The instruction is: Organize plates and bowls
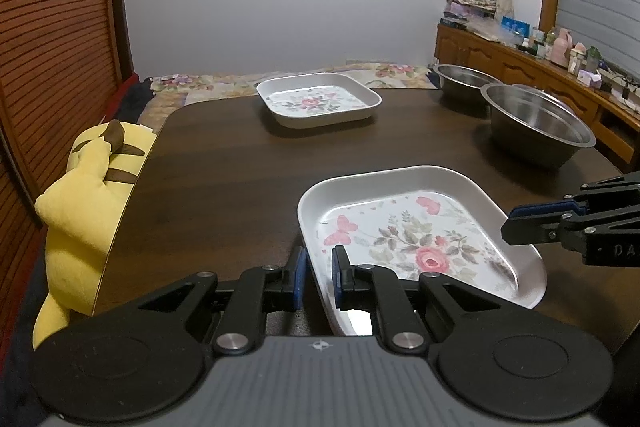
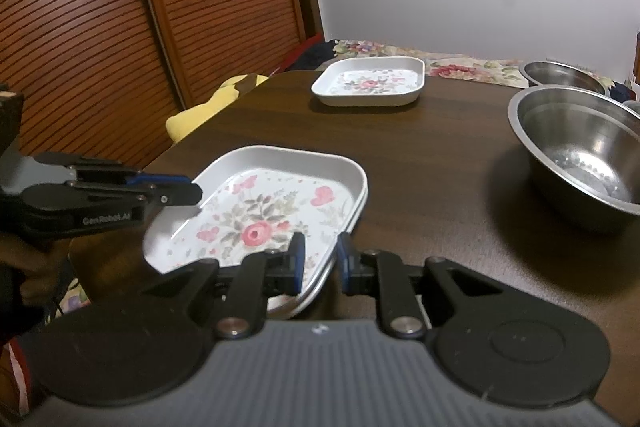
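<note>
On the dark brown wooden table [image 1: 224,163], both grippers pinch the near white square floral plate [image 1: 404,231], the left gripper [image 1: 319,277] clamping its left rim and the right gripper [image 2: 320,263] its right rim, while a second floral plate [image 1: 318,99] and two steel bowls [image 1: 540,123] sit farther back.

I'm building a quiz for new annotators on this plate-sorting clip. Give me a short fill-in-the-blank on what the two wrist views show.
1. The near floral plate is gripped at its rim by ____ grippers: the left gripper and the right gripper.
2. The far floral plate has a ____ outline with rounded corners.
3. The two bowls, near bowl and far bowl, are made of ____.
4. The plush toy beside the table is ____ in colour.

Missing words: both; square; metal; yellow
</note>
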{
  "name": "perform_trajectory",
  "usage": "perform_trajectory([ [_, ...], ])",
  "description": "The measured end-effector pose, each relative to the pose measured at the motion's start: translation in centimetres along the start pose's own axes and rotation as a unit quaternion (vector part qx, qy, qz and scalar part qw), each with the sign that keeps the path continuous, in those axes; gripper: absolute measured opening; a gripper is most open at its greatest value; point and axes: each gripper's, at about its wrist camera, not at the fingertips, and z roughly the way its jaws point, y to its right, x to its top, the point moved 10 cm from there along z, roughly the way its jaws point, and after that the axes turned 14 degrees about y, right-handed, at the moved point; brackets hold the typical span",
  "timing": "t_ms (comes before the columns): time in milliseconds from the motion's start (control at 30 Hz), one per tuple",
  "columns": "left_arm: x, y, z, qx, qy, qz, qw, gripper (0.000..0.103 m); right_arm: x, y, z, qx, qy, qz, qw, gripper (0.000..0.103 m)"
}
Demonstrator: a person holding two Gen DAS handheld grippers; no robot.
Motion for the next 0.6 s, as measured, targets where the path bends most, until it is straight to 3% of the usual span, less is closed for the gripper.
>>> perform_trajectory([
  [333,3.0,-0.1,-0.2,0.004,0.028,0.01,0.9995,0.018,4.1,1.1,-0.4,-0.009,0.036,-0.006,0.999,0.019],
  [600,8.6,0.2,0.0,-0.002,0.073,0.027,0.9969,0.035,10.4,2.3,-0.5,-0.015,0.079,-0.023,0.996,0.019],
])
